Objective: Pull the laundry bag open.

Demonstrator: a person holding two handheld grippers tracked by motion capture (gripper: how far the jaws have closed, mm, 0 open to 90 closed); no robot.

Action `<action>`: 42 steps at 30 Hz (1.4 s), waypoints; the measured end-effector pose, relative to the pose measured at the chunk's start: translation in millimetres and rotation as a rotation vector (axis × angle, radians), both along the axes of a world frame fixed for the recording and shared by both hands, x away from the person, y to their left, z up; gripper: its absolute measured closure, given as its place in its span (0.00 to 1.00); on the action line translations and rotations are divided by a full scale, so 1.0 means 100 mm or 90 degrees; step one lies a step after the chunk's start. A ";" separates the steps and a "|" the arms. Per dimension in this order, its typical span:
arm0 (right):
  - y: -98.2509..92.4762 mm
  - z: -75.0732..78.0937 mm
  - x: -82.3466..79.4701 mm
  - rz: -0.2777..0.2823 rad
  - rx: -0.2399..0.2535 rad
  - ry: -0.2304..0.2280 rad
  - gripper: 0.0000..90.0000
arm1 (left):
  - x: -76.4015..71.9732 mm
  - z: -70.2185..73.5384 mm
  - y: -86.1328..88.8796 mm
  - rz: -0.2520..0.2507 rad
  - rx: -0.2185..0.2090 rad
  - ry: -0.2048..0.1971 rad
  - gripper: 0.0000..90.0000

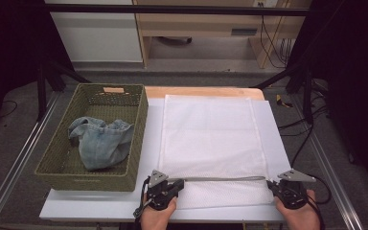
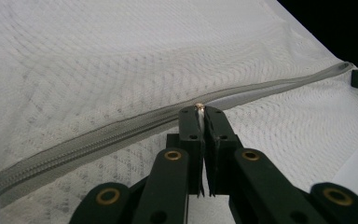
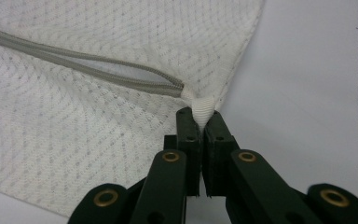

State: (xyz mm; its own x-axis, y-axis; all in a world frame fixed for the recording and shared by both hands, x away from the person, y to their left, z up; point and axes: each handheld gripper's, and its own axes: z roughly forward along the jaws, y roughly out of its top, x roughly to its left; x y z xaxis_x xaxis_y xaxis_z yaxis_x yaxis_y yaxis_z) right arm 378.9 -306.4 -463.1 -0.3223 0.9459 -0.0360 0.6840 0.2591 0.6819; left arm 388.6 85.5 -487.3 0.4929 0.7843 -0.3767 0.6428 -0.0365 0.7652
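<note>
A white mesh laundry bag [image 1: 211, 134] lies flat on the white table board [image 1: 100, 206]. Its grey zipper [image 1: 220, 178] runs along the near edge. My left gripper [image 1: 179, 183] is at the zipper's left end. In the left gripper view, that gripper [image 2: 199, 109] is shut on the small metal zipper pull [image 2: 198, 106]. My right gripper [image 1: 270, 183] is at the bag's near right corner. The right gripper view shows this gripper [image 3: 200, 116] shut on the white fabric tab [image 3: 201, 108] at the zipper's end. Next to the tab, the two sides of the zipper [image 3: 98, 70] stand slightly apart.
A green woven basket [image 1: 91, 96] stands on the left of the table with crumpled blue jeans [image 1: 100, 141] inside. Metal rails run along both table sides. Black frame posts and cables stand at the back and right.
</note>
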 end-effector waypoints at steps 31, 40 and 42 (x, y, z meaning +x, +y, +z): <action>0.03 -0.05 -0.02 -0.006 -0.006 0.007 0.97 | -0.07 0.03 0.34 0.043 -0.006 0.007 0.97; 0.03 -0.06 -0.02 -0.008 -0.005 0.011 0.97 | -0.09 0.03 0.36 0.044 -0.004 0.003 0.97; 0.03 -0.06 -0.02 -0.008 -0.004 0.010 0.97 | -0.09 0.03 0.36 0.046 0.001 0.001 0.97</action>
State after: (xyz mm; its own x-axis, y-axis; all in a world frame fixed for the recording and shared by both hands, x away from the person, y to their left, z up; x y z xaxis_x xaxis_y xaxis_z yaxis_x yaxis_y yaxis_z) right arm 376.6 -303.8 -468.9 -0.3106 0.9498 -0.0367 0.6980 0.2541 0.6695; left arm 379.4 121.5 -484.5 0.4343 0.8185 -0.3760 0.6454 0.0084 0.7638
